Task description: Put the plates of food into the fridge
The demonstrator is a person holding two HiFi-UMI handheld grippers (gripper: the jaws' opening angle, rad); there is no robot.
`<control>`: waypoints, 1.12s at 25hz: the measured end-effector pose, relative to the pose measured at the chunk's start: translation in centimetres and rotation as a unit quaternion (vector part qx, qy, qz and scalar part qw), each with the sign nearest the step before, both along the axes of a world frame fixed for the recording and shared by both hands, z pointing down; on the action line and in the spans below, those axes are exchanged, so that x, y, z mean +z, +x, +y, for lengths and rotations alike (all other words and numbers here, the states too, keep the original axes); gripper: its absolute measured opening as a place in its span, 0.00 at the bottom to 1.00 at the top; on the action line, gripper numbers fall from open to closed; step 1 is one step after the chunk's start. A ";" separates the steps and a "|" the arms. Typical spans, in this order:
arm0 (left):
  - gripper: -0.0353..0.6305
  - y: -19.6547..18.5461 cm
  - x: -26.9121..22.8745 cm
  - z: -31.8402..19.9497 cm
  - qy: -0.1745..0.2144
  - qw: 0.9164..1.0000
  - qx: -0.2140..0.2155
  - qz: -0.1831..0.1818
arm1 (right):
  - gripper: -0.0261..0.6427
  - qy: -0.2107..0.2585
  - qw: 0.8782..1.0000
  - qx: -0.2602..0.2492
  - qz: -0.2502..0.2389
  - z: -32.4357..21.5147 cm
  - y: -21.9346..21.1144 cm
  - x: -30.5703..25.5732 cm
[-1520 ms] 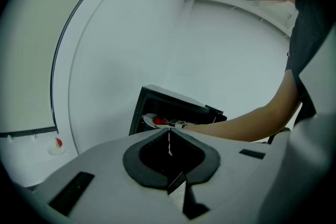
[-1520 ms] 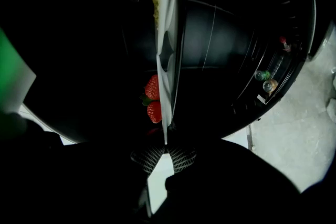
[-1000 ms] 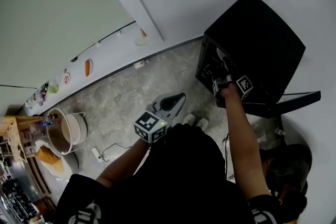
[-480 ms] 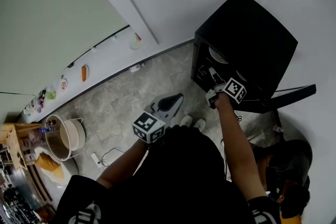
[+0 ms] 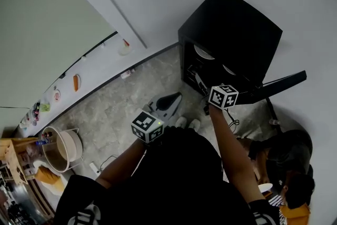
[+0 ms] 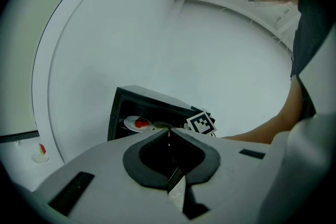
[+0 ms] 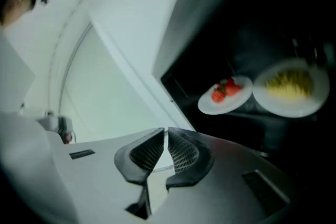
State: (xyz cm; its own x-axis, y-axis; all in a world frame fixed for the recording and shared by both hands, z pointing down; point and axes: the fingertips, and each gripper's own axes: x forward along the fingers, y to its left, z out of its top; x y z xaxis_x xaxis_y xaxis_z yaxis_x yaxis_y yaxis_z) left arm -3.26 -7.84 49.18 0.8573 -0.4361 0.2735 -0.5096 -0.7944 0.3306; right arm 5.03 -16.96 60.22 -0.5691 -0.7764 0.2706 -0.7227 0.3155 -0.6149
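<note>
Black and boxy, the fridge [image 5: 231, 29] stands on the stone floor [image 5: 121, 97] against the white wall, with its door [image 5: 279, 84] swung wide open. Two plates are already inside, side by side on one shelf. In your right gripper view, the plate with red food [image 7: 227, 94] sits toward the shelf's end by the fridge's side wall. The plate with yellow food [image 7: 291, 86] lies next to it, further along the shelf. Their rims meet or nearly meet; which of the two, I can't tell. Both lie flat and well inside the front edge of the shelf.

Your right gripper [image 5: 201, 81] is at the mouth of the fridge, just outside the shelf. Its ribbed pads [image 7: 147, 152] are drawn together to a thin slit with nothing between them, so it carries no plate. Your left gripper [image 5: 171, 100] hangs back over the floor, well apart from the fridge. Its jaws are pressed closed on nothing too.

By my reading, the two plates in view are delivered and released. What remains is less certain. Along the foot of the wall, off to the left, sit a few small pale dishes [image 5: 124, 47] with something red or orange on them. They are too small to identify. If those are more plates of food, you have further trips to make. If not, closing the door looks like the only thing left.
</note>
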 end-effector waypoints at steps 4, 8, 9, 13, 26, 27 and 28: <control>0.09 0.9 -0.5 0.6 0.005 1.000 0.008 0.006 | 0.09 0.058 0.996 -0.008 0.060 1.5 0.2 -2.4; 0.09 1.7 -1.0 1.2 0.015 1.000 0.019 0.009 | 0.09 0.115 0.987 0.007 0.111 3.3 1.0 -5.2; 0.09 1.8 -1.1 1.3 0.017 1.000 0.019 0.010 | 0.09 0.127 0.984 0.008 0.121 3.8 1.1 -5.9; 0.09 2.2 -1.7 1.3 0.027 0.999 0.016 0.011 | 0.09 0.168 0.976 0.004 0.142 5.4 1.0 -8.8; 0.09 3.8 -4.6 1.9 0.084 0.996 0.027 0.013 | 0.09 0.265 0.948 0.006 0.175 11.1 -0.4 -17.3; 0.09 3.9 -4.6 2.0 0.085 0.996 0.030 0.012 | 0.09 0.267 0.947 0.007 0.178 11.4 -0.3 -17.6; 0.09 4.1 -4.6 2.0 0.087 0.996 0.032 0.012 | 0.09 0.269 0.946 0.009 0.182 11.7 -0.1 -17.8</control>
State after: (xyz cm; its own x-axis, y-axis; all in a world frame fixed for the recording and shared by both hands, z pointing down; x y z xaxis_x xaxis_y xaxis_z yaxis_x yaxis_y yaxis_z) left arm 0.80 -5.87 44.57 0.8904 -0.4194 0.1770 -0.4495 -0.8712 0.1973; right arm 4.89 -5.31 42.44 -0.5003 -0.8658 0.0090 -0.8635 0.4982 -0.0785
